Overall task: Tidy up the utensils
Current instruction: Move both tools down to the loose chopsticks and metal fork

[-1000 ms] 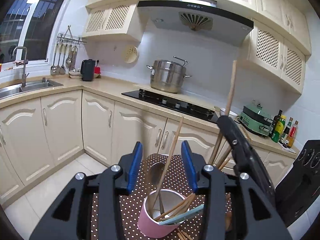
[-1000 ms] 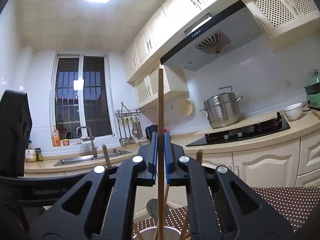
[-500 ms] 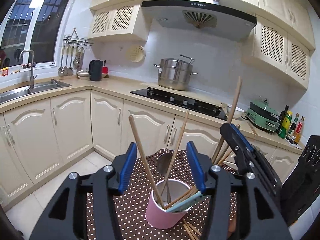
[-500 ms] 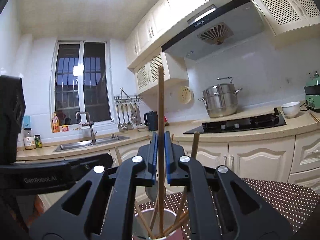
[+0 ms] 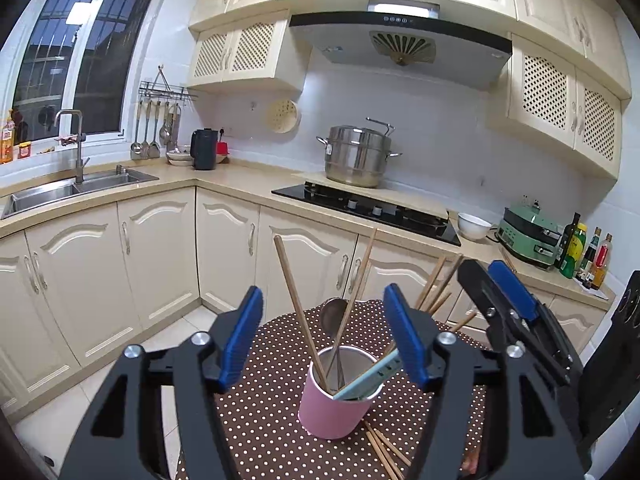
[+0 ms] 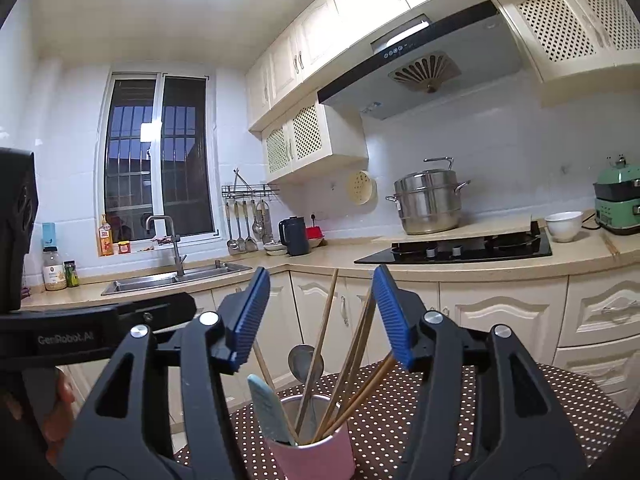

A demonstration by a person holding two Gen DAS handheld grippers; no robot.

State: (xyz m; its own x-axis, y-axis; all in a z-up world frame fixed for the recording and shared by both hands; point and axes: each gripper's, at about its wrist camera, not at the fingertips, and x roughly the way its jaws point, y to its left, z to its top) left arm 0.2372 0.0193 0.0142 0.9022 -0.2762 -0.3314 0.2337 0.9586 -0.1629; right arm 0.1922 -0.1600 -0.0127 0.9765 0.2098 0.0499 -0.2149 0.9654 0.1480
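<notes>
- Polka-dot table (image 5: 260, 412) carries a pink cup (image 5: 334, 412) holding chopsticks (image 5: 298, 312), a metal spoon (image 5: 333, 314) and a pale-blue utensil (image 5: 368, 376).
- Left claw (image 5: 324, 340) opening, empty.
- Right claw (image 6: 320, 316) opening, released, nothing gripped.

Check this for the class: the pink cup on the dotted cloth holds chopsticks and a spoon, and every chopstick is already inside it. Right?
Not quite. The pink cup does hold chopsticks and a spoon, but the left wrist view shows loose chopsticks lying on the dotted cloth beside it.

Black tool (image 5: 324, 336), ribbed blue pads (image 5: 242, 340)
</notes>
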